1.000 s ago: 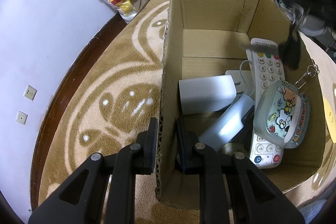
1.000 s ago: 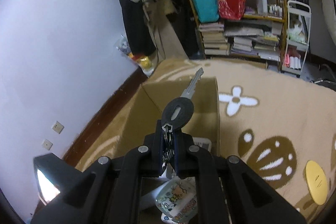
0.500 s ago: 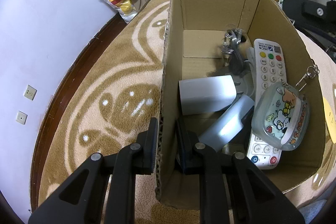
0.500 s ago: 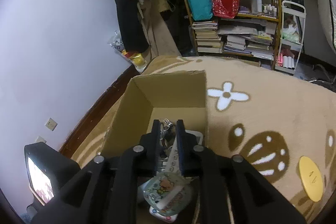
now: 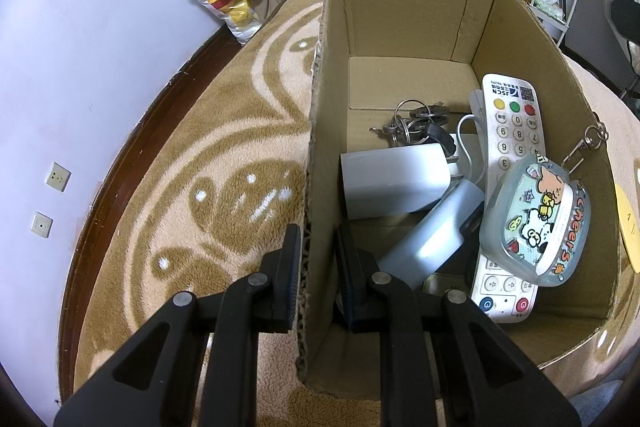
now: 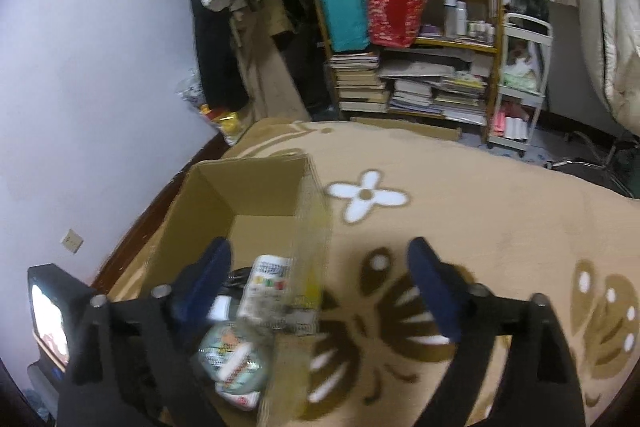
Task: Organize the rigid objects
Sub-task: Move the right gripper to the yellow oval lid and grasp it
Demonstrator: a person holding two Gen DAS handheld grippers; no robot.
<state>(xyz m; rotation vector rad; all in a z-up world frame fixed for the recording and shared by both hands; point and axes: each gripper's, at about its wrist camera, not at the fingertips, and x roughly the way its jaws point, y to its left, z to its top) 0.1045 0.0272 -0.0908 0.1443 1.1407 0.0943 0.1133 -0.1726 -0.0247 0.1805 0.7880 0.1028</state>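
The bunch of keys point(image 5: 416, 127) lies on the floor of the cardboard box point(image 5: 400, 15), toward its far end, with its rings at the far side and a dark key head at the near right; the bunch runs roughly crosswise in the box, though the direction of each blade is too small to tell. Just to its right the white remote control point(image 5: 510, 163) lies with its long axis running from the near end to the far end of the box, its coloured buttons at the far end, leaning against the right wall. A white charger block point(image 5: 394, 181) sits just in front of the keys, lying crosswise, and a pale blue case with cartoon stickers point(image 5: 534, 221) rests on top of the remote's near half. The left gripper point(image 5: 316, 271) comes in low from the near side and pinches the box's left wall, one finger point(image 5: 290, 267) outside over the brown patterned carpet point(image 5: 200, 195) and the other inside, closed narrowly on the cardboard. The right gripper point(image 6: 320, 279) is held above the box's right edge, pointing forward and downward, its blue-padded fingers point(image 6: 430, 287) spread wide with nothing between them (the view is blurred). A bookshelf point(image 6: 408, 39) stands against the far wall.
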